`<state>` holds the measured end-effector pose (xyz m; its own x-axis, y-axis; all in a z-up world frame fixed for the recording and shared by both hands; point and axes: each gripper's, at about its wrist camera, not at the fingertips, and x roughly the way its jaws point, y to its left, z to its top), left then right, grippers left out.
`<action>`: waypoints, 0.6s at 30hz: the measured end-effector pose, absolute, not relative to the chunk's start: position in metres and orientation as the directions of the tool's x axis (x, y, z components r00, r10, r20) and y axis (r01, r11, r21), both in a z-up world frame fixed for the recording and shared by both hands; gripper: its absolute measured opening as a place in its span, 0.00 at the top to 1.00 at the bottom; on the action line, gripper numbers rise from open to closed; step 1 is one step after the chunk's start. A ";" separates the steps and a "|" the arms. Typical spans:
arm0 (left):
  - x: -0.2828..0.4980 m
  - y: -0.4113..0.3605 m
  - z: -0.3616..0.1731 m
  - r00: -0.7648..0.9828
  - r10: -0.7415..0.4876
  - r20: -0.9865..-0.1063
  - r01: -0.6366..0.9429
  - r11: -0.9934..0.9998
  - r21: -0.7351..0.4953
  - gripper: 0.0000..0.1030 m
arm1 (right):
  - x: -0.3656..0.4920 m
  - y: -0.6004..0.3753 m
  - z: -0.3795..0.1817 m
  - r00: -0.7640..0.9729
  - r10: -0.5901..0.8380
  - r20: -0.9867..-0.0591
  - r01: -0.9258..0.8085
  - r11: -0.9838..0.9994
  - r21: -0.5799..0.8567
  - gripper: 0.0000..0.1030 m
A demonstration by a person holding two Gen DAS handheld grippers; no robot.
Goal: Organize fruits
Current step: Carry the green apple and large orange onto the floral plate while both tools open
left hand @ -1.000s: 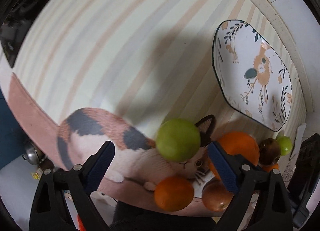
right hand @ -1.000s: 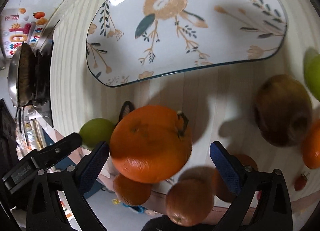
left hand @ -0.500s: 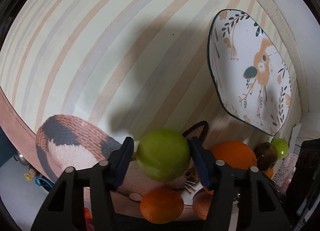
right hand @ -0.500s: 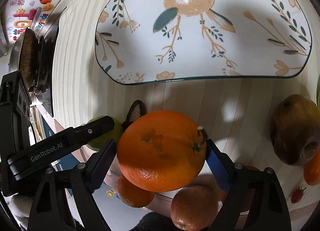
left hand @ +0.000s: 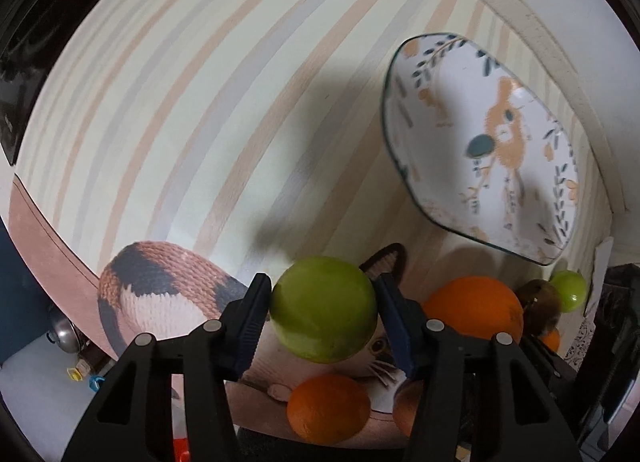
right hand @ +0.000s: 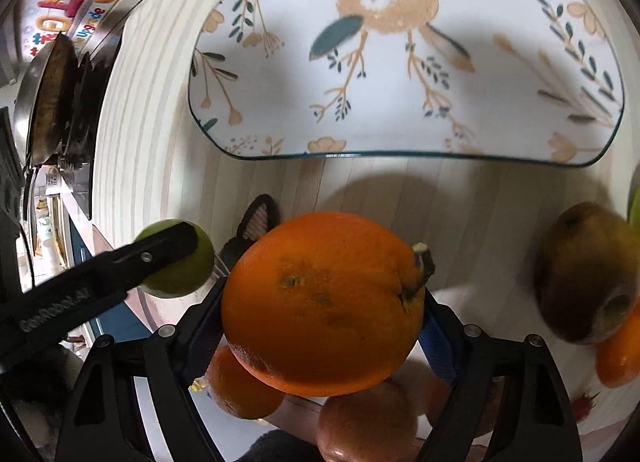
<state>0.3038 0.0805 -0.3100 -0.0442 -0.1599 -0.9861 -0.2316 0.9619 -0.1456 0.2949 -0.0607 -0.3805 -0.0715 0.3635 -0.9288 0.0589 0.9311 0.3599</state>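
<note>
Orange (right hand: 324,302), dimpled, with stub stem

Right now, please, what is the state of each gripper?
Left gripper: closed on the green apple.
Right gripper: closed on the large orange.

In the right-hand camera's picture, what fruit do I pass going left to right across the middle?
Green apple → big orange held in the right tool → brownish pear.
</note>
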 end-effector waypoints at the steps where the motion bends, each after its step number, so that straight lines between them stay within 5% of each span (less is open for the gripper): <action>1: 0.303 0.078 -0.302 -0.032 -0.164 -0.986 -0.224 0.963 -0.153 0.50 | 0.296 -0.062 -0.376 -0.063 0.367 -0.928 0.054 0.930 0.364 0.16; 9: 0.345 0.068 -0.248 0.035 -0.239 -0.970 -0.151 0.959 -0.241 0.50 | 0.328 -0.093 -0.315 0.058 0.327 -0.943 -0.012 0.945 0.327 0.16; 18: 0.432 0.039 -0.285 -0.045 -0.232 -0.972 -0.115 0.967 -0.226 0.50 | 0.404 -0.140 -0.318 0.147 0.054 -0.988 -0.097 0.995 0.040 0.16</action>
